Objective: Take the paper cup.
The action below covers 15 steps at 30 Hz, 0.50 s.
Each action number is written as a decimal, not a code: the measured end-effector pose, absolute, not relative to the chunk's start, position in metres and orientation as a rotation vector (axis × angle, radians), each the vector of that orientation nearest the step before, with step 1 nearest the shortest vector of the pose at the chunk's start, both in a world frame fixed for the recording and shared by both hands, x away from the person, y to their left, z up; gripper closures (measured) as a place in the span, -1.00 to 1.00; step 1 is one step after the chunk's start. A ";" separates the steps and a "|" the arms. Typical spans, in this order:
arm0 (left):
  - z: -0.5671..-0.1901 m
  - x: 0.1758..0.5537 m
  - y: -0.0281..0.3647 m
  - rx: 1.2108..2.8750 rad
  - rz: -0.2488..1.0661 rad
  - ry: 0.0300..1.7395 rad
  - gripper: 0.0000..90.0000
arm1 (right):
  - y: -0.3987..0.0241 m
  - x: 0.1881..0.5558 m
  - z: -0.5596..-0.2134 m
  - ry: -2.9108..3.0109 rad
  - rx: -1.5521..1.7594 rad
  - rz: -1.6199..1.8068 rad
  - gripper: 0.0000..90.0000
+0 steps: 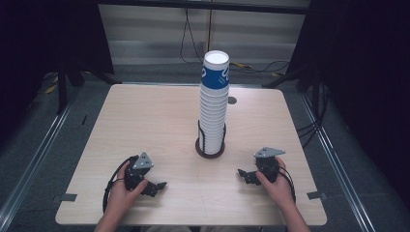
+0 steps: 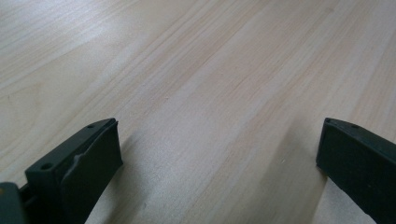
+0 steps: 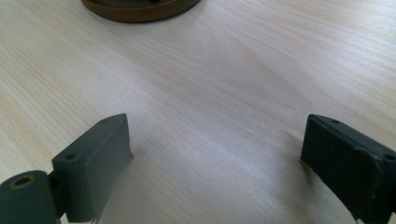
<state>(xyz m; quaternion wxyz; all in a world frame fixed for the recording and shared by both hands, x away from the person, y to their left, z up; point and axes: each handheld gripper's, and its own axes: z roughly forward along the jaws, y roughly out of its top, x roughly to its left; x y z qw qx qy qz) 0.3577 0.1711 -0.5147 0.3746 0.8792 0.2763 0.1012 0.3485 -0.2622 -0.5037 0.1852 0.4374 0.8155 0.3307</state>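
**Two grippers parked, one big cup stack**

Two hands sit at the near edge of the table, each holding a gripper. Using the cup stack as the reference point: the left gripper rests on the wood nearer than the stack and off to its left, the right gripper nearer and off to its right, so the stack stands roughly between them, farther back. Both are well apart from it.

Left gripper view: jaws spread wide, just bare wood grain between them, gripping nothing. Right gripper view is the same deal, jaws released and wide apart, with a slice of the brown round base at the top edge.

Farther out, around the table's middle, the tall stack of paper cups stands upright in a dark holder on that brown base. Lower cups are white; the top one has a blue band. Beyond the stack, a small dark round spot sits in the tabletop, and past the far edge cables lie on the floor.
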 end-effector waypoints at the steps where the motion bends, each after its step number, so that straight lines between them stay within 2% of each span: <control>1: -0.515 0.358 0.171 2.251 0.259 0.707 -1.00 | -0.262 0.348 -0.504 2.298 1.232 0.932 -0.83; 8: -0.514 0.357 0.171 2.253 0.259 0.711 -1.00 | -0.258 0.353 -0.503 2.312 1.229 0.932 -0.84; 11: -0.513 0.355 0.170 2.265 0.252 0.732 -1.00 | -0.253 0.357 -0.500 2.364 1.210 0.972 -0.72; 15: -0.509 0.354 0.167 2.299 0.244 0.735 -0.98 | -0.246 0.360 -0.494 2.436 1.145 0.992 -0.68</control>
